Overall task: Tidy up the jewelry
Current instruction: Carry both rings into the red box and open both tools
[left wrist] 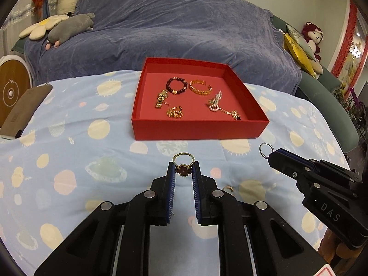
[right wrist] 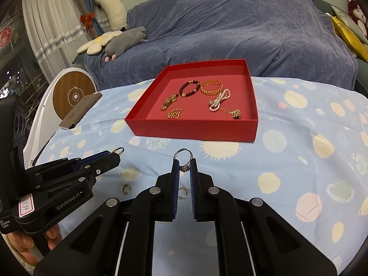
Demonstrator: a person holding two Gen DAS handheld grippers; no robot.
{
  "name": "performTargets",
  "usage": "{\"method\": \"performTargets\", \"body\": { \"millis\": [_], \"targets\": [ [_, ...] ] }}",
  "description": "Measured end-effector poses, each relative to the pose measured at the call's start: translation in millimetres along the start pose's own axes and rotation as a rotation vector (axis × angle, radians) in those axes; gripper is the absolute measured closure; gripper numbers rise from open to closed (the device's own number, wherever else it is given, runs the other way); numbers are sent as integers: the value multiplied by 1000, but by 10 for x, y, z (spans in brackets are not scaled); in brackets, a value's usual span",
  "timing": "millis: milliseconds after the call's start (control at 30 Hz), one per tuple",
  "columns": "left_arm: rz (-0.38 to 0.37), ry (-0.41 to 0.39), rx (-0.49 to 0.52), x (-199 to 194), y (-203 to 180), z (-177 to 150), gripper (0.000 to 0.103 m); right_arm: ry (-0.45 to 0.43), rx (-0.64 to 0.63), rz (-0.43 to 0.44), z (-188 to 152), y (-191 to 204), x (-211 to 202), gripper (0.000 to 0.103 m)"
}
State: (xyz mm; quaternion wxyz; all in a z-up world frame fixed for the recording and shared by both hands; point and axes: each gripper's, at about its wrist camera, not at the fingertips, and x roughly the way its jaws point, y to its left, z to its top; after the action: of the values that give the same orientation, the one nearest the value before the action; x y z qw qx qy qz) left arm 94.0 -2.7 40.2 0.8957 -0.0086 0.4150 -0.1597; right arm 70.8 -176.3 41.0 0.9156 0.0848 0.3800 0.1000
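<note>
Dim warm light, fisheye-warped edges

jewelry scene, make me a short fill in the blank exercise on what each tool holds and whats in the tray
1. The left tool is shut on a gold ring with a dark ____ stone.
2. The right tool is shut on a ____ ring with a clear stone.
3. The bracelets and chains lie inside the ____ tray.
4. Small gold earrings lie on the spotted ____ cloth.

Missing words: red; silver; red; blue
</note>
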Motion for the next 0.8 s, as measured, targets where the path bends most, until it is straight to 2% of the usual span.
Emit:
{"method": "performTargets", "body": {
  "millis": [200, 367, 533, 800],
  "targets": [
    [-6, -37, -2, 94, 0, 539, 91, -74, -24, -36, 510, -91, 10, 95],
    [-10, -44, -18, 390, 44, 921, 91, -86, 21, -64, 835, -342, 272, 95],
    [6, -4, 0, 788, 26, 1058, 91, -45, 50, -77, 932, -532, 649, 95],
    [4, 33, -17, 1238, 54, 1103, 91, 16, 66, -101, 887, -708, 1084, 95]
  ]
}}
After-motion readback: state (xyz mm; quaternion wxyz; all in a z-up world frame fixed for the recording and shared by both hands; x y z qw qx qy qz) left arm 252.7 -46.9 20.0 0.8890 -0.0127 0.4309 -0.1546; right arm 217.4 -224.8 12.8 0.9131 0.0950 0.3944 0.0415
